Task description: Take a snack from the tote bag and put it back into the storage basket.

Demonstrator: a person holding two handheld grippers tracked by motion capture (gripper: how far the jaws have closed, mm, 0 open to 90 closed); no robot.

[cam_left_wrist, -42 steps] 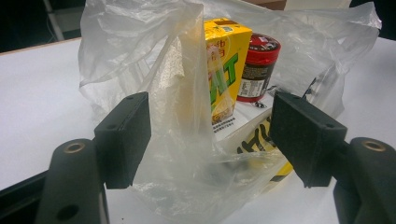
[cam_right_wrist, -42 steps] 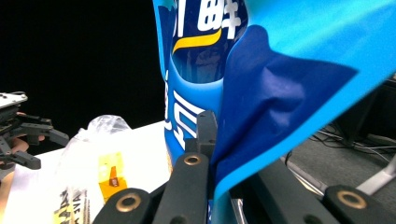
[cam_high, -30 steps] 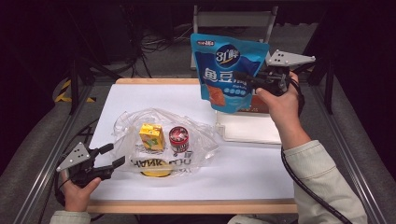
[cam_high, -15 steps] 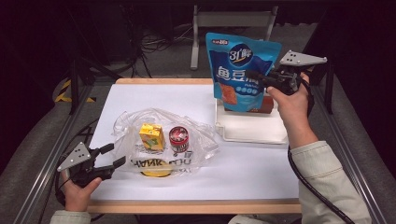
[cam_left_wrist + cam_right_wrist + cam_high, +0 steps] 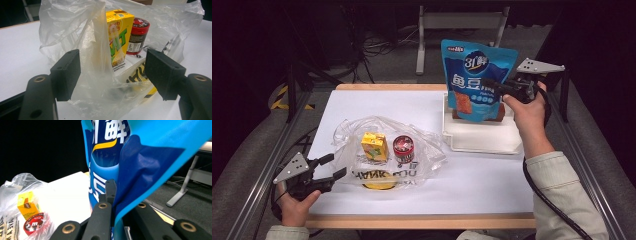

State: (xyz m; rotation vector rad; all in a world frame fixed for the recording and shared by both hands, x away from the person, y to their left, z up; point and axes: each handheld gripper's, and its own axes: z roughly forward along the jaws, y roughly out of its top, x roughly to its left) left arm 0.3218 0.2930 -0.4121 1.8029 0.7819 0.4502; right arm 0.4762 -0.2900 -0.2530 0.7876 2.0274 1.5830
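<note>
My right gripper (image 5: 494, 86) is shut on the side edge of a blue snack pouch (image 5: 477, 80), which it holds upright over the far part of a white tray (image 5: 482, 142). In the right gripper view the jaws (image 5: 113, 192) pinch a fold of the pouch (image 5: 150, 157). A clear plastic bag (image 5: 427, 150) lies mid-table with a yellow juice carton (image 5: 374, 146) and a red-topped can (image 5: 403, 148) standing in it. My left gripper (image 5: 336, 165) is open at the bag's near left edge. Its pads (image 5: 66, 72) straddle loose bag film (image 5: 67, 25) in front of the carton (image 5: 120, 32) and can (image 5: 137, 35).
A brown item (image 5: 501, 112) sits at the tray's far edge, mostly hidden behind the pouch. The white tabletop (image 5: 377, 105) has bare room at the far left and near right. Metal rails (image 5: 257, 175) run along both sides, and a stand's legs (image 5: 422, 45) lie beyond the table.
My right gripper has carried the pouch to the right and slightly down, from over the tray's left edge to over the tray. The left gripper and bag have stayed put.
</note>
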